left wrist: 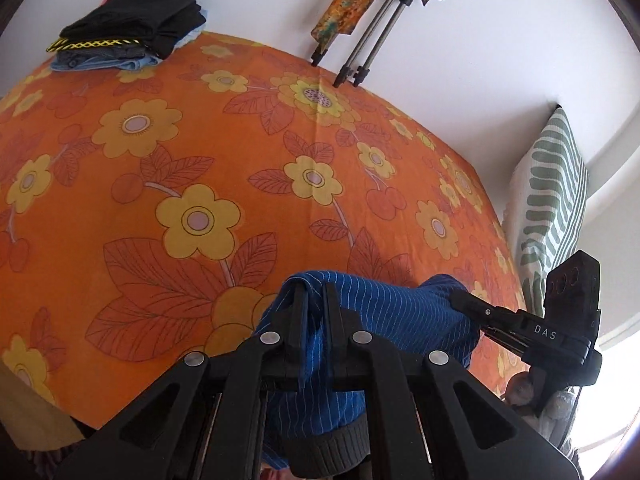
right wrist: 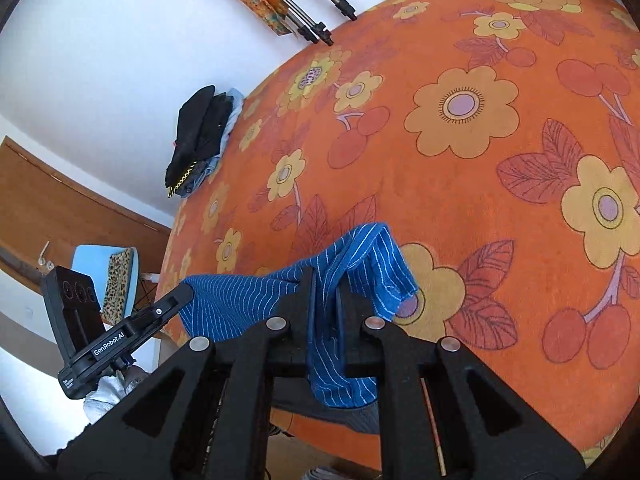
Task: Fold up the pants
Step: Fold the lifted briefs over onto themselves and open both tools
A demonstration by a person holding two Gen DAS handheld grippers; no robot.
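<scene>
The pants point(left wrist: 384, 312) are blue with thin white stripes and a dark ribbed band. They hang between my two grippers above the near edge of an orange flowered bed point(left wrist: 200, 184). My left gripper point(left wrist: 314, 292) is shut on one edge of the pants. My right gripper point(right wrist: 325, 280) is shut on another edge of the pants point(right wrist: 360, 256), with cloth hanging down between its fingers. The right gripper also shows at the right of the left wrist view point(left wrist: 472, 304). The left gripper shows at the left of the right wrist view point(right wrist: 176, 300).
A pile of folded dark and light-blue clothes point(left wrist: 132, 24) lies at the bed's far corner against the white wall. Tripod legs point(left wrist: 360, 60) stand at the bed's far edge. A green-striped cushion point(left wrist: 552, 200) leans beside the bed. A blue chair point(right wrist: 108, 272) stands on the floor.
</scene>
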